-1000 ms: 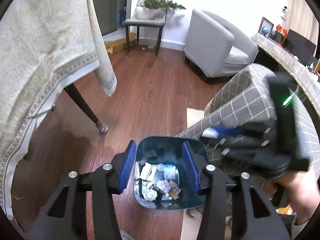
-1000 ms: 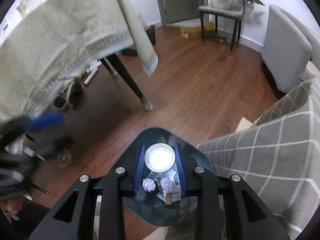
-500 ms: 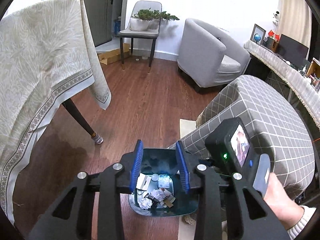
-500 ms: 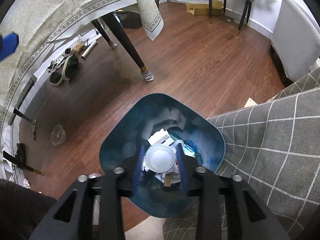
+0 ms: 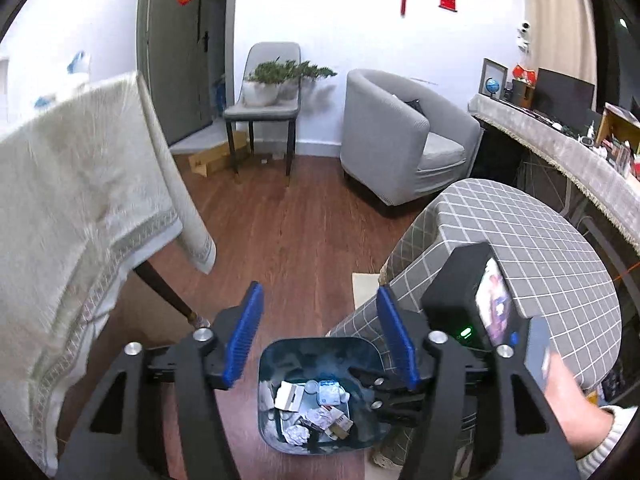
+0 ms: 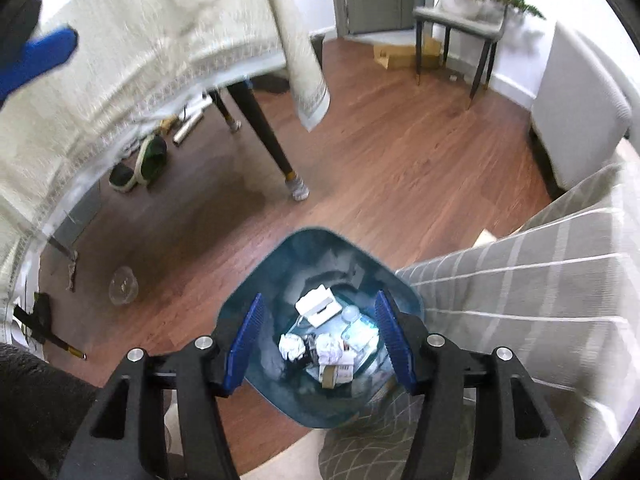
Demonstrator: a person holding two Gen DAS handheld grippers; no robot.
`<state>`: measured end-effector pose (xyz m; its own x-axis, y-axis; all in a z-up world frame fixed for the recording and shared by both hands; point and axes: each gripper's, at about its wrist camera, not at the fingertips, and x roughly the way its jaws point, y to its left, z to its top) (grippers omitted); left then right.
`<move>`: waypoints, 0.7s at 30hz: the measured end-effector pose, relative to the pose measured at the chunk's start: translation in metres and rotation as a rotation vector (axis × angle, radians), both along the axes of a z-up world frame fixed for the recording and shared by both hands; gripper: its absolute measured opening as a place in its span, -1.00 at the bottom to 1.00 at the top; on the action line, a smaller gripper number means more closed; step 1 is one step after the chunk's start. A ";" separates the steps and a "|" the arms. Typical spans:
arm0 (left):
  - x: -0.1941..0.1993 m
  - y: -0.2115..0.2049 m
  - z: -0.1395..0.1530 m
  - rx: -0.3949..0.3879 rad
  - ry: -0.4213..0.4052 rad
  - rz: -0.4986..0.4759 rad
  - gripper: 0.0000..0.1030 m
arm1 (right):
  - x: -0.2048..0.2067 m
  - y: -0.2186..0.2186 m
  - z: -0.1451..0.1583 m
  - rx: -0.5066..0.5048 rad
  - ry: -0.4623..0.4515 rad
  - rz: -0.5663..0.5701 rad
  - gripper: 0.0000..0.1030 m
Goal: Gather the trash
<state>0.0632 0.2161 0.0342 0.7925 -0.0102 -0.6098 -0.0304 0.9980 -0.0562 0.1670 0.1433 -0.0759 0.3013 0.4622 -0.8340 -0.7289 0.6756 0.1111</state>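
While both grippers gape, blue bin [image 6: 256, 304] holds crumpled paper [image 6: 291, 346], boxes.

We are in a home living room: grey armchair [image 5: 404, 136], wood floor [image 5: 288, 236], cloth-draped table [image 5: 76, 200], potted plant [image 5: 280, 78].

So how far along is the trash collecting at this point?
Done: the blue bin already holds crumpled paper, a small white box and wrappers. In hand: nothing; the right gripper hangs over the bin with jaws open and empty, and the left gripper is open too. Possibly left: a clear cup lies on the floor by the table; whether it counts as trash I cannot tell.
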 end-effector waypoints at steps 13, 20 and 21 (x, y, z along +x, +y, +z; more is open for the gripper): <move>-0.044 -0.039 0.025 0.054 -0.110 0.087 0.89 | -0.033 -0.150 0.119 0.153 -0.292 -0.298 0.91; -0.060 -0.051 0.030 0.101 -0.163 0.097 0.93 | -0.067 -0.235 0.144 0.163 -0.417 -0.445 0.93; -0.063 -0.053 0.029 0.099 -0.165 0.101 0.93 | -0.071 -0.244 0.146 0.167 -0.425 -0.458 0.93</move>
